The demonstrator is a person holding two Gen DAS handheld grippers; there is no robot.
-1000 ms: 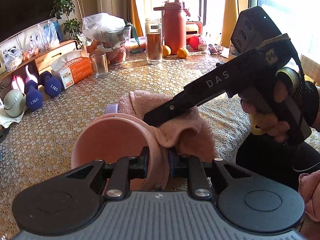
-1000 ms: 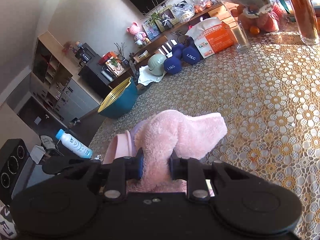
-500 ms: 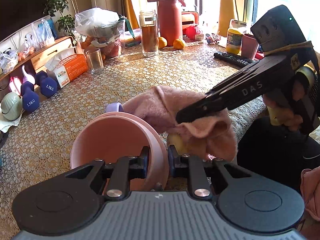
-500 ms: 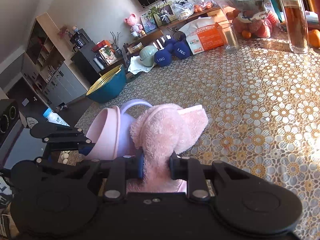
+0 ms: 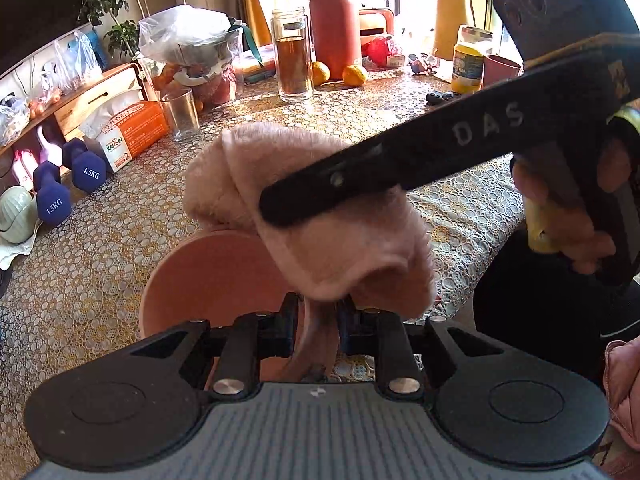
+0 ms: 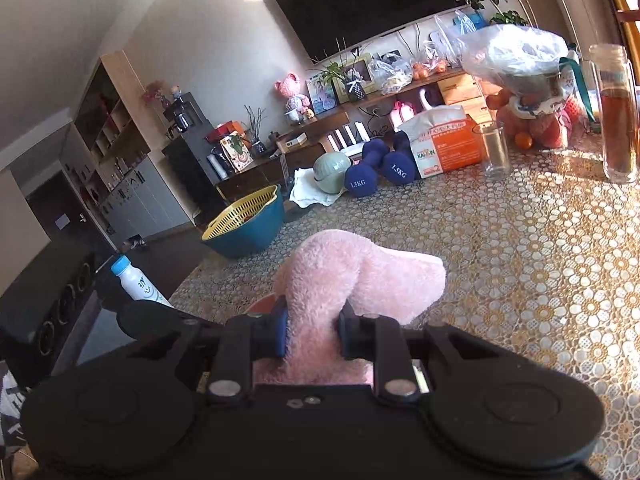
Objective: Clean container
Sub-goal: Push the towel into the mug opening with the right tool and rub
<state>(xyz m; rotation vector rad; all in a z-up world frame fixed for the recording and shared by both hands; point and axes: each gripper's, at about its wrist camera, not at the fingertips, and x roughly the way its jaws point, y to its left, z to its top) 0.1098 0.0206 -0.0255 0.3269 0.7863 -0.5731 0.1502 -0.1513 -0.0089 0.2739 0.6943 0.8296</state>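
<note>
My left gripper is shut on the rim of a round pink container, which it holds tilted above the lace-covered table with the mouth facing away. A fluffy pink cloth drapes over the container's right rim and hides part of it. The cloth is pinched in my right gripper, which is shut on it and comes in from the right as a long black finger. In the right wrist view the cloth fills the middle, and only a sliver of the container shows beside it.
At the table's far side stand a glass tumbler, a jar of tea, a red flask and an orange tissue box. Blue dumbbells lie at the left edge. A blue basin and a bottle sit further left.
My right gripper has lifted the cloth up and over the container's rim, closer to the left camera. The container has tipped, and its purple handle is now hidden.
</note>
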